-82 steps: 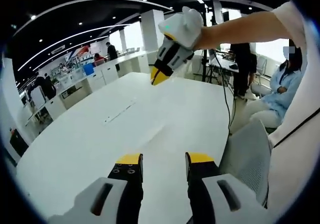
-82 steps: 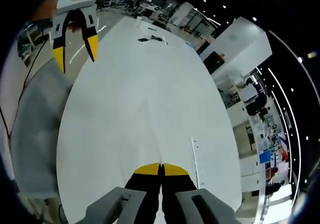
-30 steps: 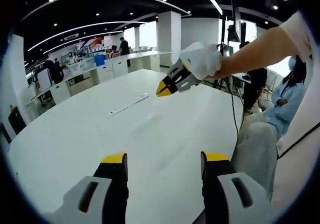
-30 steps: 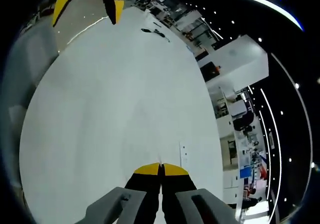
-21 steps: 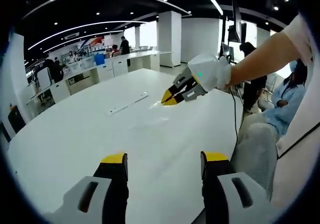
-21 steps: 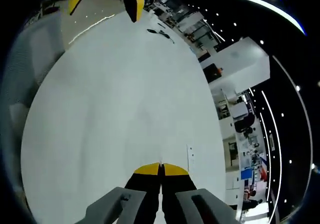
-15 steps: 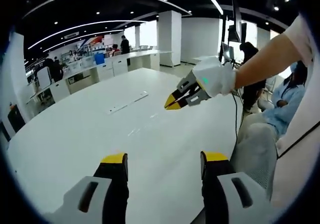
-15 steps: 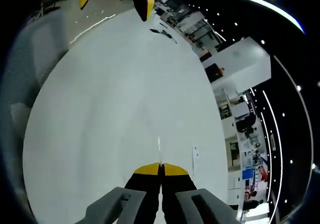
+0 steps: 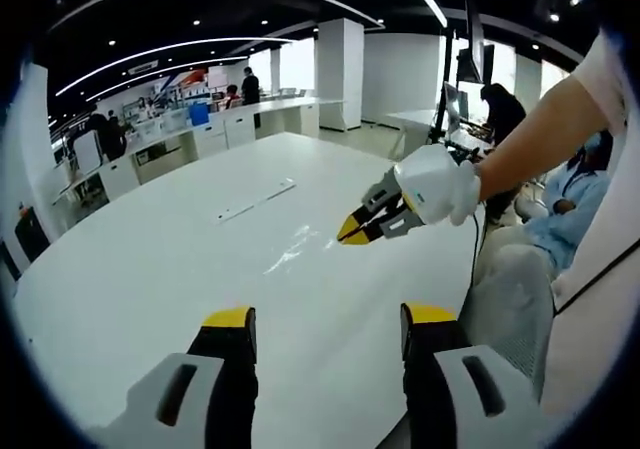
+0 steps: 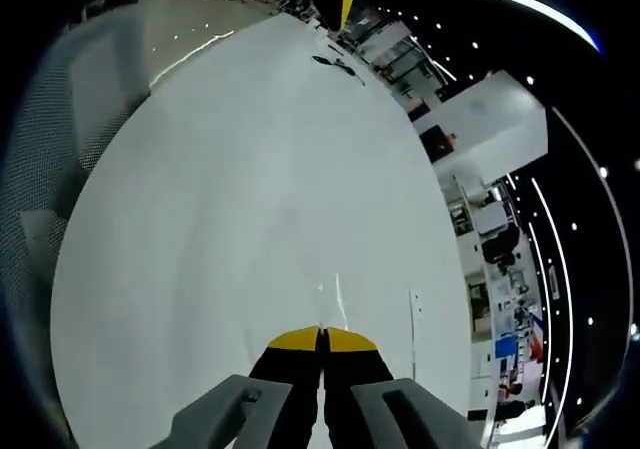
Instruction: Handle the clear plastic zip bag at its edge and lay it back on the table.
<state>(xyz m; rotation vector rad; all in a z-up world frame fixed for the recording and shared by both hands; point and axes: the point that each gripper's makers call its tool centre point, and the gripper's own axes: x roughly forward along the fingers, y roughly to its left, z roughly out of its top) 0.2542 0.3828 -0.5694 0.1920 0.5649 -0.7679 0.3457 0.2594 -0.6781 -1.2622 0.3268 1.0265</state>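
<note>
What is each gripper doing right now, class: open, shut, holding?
Left gripper: jaws open, empty.
Right gripper: jaws shut at the clear plastic zip bag's edge; the pinch itself is unclear.

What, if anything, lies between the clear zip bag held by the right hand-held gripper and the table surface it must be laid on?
Nothing visible does. The right hand-held gripper pinches the clear plastic zip bag at its edge just over the white table; the surface under it is bare, and the open left hand-held gripper sits off to the side.
</note>
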